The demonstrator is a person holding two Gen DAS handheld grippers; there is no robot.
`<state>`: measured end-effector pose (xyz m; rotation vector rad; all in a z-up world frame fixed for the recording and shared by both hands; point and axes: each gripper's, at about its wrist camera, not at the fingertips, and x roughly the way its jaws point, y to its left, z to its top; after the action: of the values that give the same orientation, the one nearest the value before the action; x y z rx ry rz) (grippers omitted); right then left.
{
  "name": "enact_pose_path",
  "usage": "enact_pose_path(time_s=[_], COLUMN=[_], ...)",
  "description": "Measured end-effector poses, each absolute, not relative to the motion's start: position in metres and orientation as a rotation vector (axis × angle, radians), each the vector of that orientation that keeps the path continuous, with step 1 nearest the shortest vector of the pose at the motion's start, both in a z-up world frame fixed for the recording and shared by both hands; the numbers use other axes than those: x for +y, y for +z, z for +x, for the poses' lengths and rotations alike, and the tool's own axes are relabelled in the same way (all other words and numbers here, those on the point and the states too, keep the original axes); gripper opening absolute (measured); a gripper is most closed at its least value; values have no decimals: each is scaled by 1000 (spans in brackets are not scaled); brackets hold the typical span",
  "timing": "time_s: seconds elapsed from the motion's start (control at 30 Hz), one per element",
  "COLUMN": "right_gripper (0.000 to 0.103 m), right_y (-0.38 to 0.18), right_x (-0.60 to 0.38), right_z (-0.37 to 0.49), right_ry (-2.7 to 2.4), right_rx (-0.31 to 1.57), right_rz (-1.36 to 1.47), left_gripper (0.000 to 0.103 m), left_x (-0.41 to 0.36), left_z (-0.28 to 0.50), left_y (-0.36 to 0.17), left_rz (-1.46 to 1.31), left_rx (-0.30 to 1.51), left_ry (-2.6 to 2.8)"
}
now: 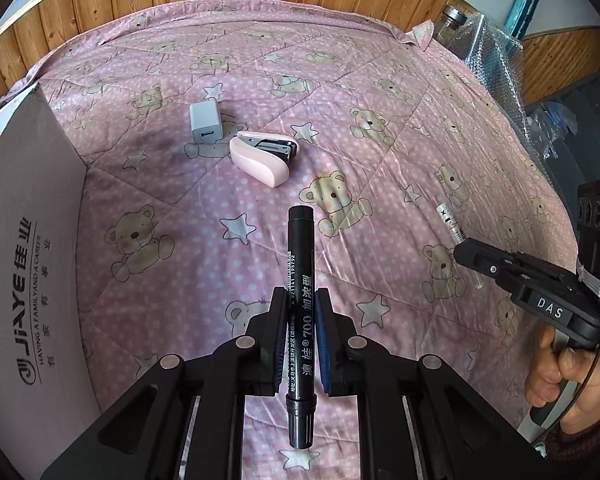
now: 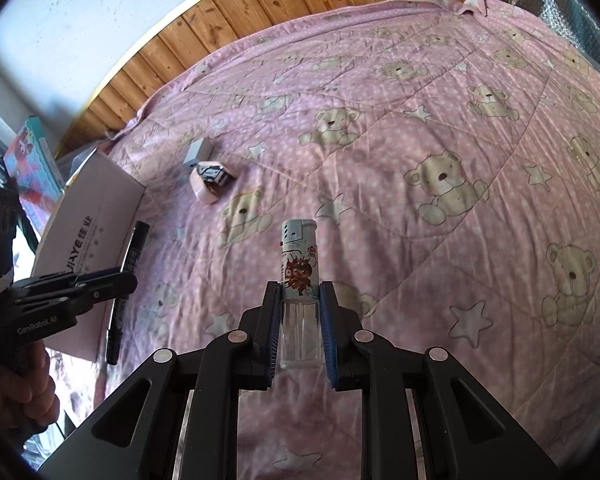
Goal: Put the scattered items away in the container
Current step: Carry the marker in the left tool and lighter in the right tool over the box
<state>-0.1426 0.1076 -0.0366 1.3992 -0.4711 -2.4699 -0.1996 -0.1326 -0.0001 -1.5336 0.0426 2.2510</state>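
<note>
Both claws are loaded, so this looks like the carrying step toward the container. The left claw [image 1: 299, 320] is closed on a black marker [image 1: 300, 292], gripping it near the middle of the barrel; the marker lies along the fingers with one end pointing forward. A grip at the middle probably keeps the long barrel from swinging. The right claw [image 2: 299, 320] is closed on a lighter [image 2: 299, 280], pinching its clear lower part, while the metal head sticks out in front. Held this way, the lighter should drop out cleanly when the fingers open.

The container is a cardboard box [image 1: 32, 240] that stands at the left edge of the bed [image 1: 380, 100]. In the left wrist view its wall is just beside the left claw, so this claw seems closer to the drop than the right one.

Two items are not yet collected: a white charger [image 1: 205, 123] and a pink stapler [image 1: 264, 156] lie touching or almost touching each other, toward the far left part of the bed.

Both claws hover above the quilt, roughly level and pointing toward the headboard. A hand [image 1: 556, 372] grips the handle of the right tool from below.
</note>
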Motion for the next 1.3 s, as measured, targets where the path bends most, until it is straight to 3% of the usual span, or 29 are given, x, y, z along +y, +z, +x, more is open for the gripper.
enact_pose_path(time_s=[1.3], right_gripper=[20], right_y=[54], right_x=[-22], right_z=[-21], right_ry=[-2375], right_rx=[-286], right_rz=[1223], left_gripper=[14], left_x=[-210], left_z=[-88], left_y=[109], left_rz=[-1242], left_rx=[-83], left_ry=[2446])
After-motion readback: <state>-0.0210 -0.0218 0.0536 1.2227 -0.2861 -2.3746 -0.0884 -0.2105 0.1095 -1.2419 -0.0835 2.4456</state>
